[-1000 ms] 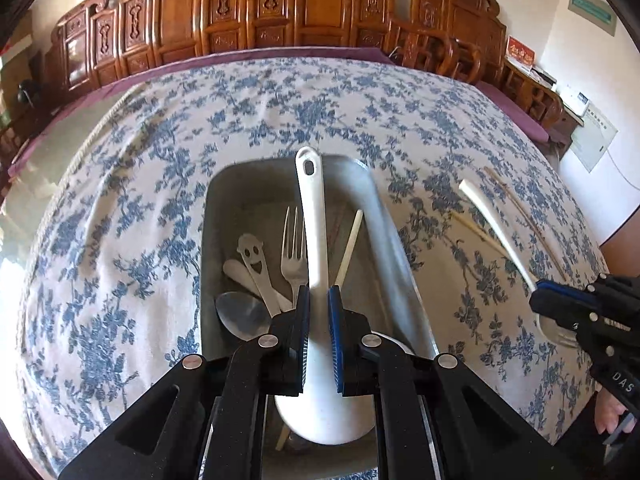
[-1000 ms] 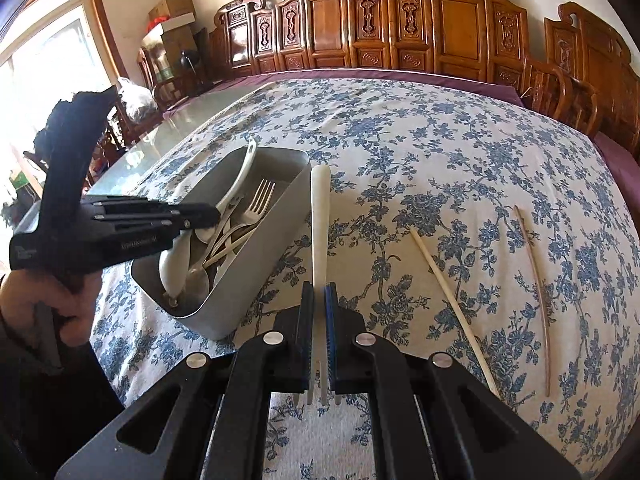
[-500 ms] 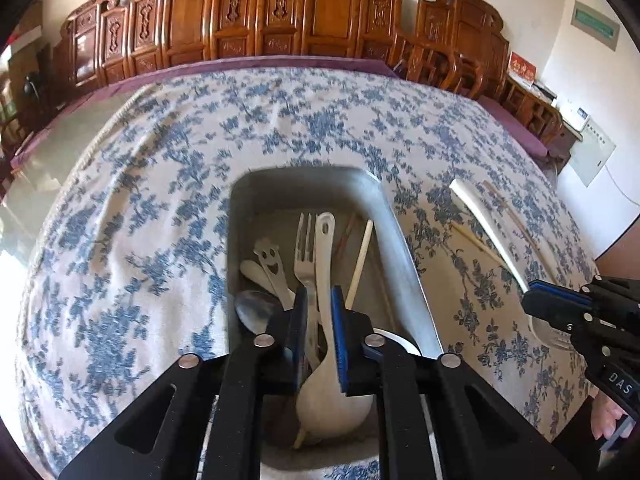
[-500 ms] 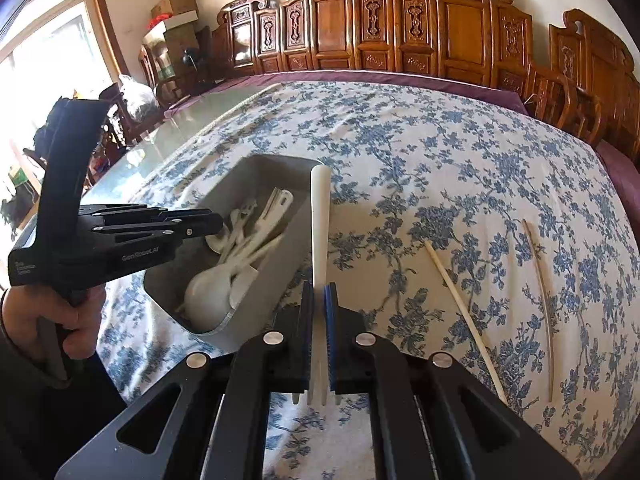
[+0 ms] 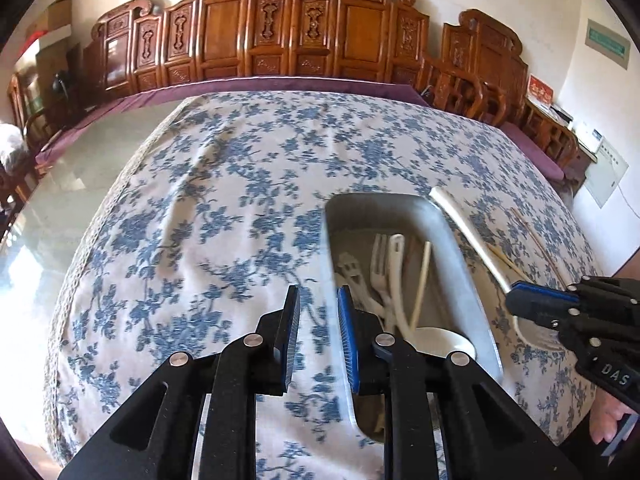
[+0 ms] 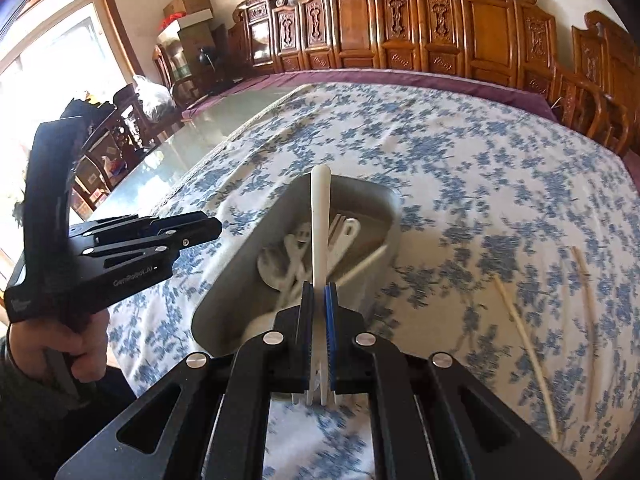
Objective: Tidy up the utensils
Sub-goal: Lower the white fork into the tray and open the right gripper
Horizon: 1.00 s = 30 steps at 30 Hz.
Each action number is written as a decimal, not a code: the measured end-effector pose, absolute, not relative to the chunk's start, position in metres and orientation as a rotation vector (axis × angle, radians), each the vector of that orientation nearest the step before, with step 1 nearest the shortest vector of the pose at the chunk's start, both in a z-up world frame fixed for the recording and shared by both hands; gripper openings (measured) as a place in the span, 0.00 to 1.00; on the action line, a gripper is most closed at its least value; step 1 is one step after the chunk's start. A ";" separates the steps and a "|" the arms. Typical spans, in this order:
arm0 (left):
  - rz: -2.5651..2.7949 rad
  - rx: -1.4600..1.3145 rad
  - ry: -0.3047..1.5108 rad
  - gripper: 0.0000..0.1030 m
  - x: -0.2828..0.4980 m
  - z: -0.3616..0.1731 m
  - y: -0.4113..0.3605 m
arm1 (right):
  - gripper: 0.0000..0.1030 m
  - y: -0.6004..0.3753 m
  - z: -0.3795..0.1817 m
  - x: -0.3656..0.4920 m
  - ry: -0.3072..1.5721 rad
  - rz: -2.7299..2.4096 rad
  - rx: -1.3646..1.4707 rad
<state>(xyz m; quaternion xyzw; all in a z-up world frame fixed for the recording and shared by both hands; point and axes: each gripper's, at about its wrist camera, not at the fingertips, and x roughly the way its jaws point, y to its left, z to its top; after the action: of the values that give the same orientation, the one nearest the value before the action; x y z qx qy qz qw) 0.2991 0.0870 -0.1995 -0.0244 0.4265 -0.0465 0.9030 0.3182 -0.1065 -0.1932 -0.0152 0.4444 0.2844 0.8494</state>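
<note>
A grey metal tray (image 5: pixel 460 240) (image 6: pixel 240 272) on the floral tablecloth holds a white ladle (image 5: pixel 396 280), a white fork (image 5: pixel 378 268), a smiley-faced spoon (image 5: pixel 350 270) and a chopstick (image 5: pixel 422 280). My left gripper (image 5: pixel 318 312) is open and empty, over the cloth just left of the tray. My right gripper (image 6: pixel 319 300) is shut on a white fork (image 6: pixel 319 220), held above the tray with its handle pointing forward; it also shows in the left wrist view (image 5: pixel 468 236).
Two loose chopsticks (image 6: pixel 524 344) (image 6: pixel 586 312) lie on the cloth right of the tray. Carved wooden chairs (image 6: pixel 440 28) line the far side. Bare glass table top (image 6: pixel 208 128) lies left of the cloth.
My left gripper let go of the white ladle into the tray, opened and moved left off the tray. My right gripper carried the white fork left, over the tray.
</note>
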 end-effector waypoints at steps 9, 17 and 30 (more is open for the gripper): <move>-0.061 -0.070 0.855 0.17 0.297 -0.196 0.109 | 0.07 -0.071 -0.218 0.338 0.988 0.583 -0.029; -0.052 -0.091 0.841 0.17 0.297 -0.191 0.117 | 0.07 -0.057 -0.237 0.349 1.039 0.575 -0.025; -0.081 -0.087 0.831 0.27 0.292 -0.187 0.091 | 0.08 -0.122 -0.208 0.326 0.922 0.581 -0.075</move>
<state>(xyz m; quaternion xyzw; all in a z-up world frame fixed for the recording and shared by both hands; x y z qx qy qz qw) 0.2921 0.0906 -0.1871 -0.0423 0.4036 -0.0394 0.9131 0.3258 -0.1219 -0.2085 -0.0355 0.4383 0.2764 0.8545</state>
